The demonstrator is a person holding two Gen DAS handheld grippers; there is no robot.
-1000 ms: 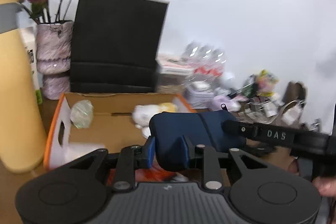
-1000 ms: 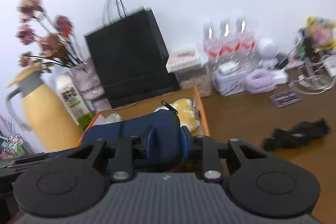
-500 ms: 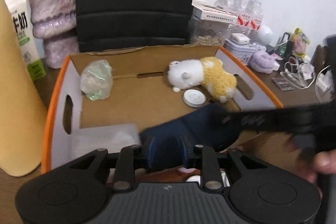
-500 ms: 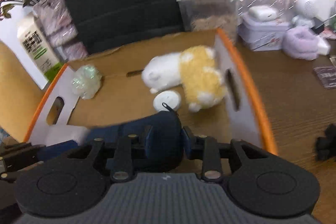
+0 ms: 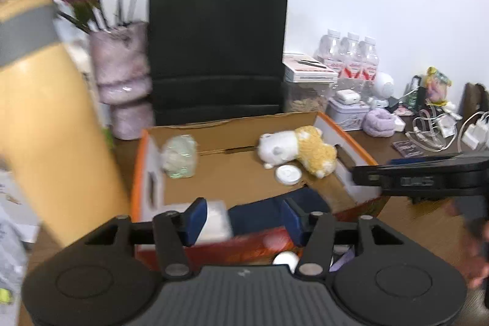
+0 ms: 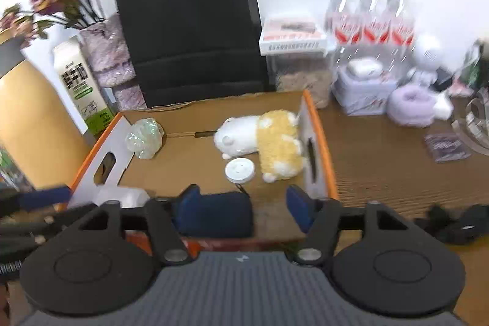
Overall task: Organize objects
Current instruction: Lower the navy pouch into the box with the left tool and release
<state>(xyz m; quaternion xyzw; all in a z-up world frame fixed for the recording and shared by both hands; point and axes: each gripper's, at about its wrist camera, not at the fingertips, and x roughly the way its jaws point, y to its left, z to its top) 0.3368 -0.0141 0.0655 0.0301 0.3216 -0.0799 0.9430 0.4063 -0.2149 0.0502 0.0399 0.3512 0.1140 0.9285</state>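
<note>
As both tongs, left tongs [image 5: 241, 217] and right tongs [image 6: 241, 211], are opening and grip nothing, the blue pouch [image 6: 215, 217] lies at six o'clock in our box [image 6: 321, 142]. It looks soft, maybe light; we'd pinch its ends.

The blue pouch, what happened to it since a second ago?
Both grippers held the blue pouch above the cardboard box, lowered it inside, and let go. The left gripper and right gripper are opening. The plush toy and white disc stayed put.
</note>
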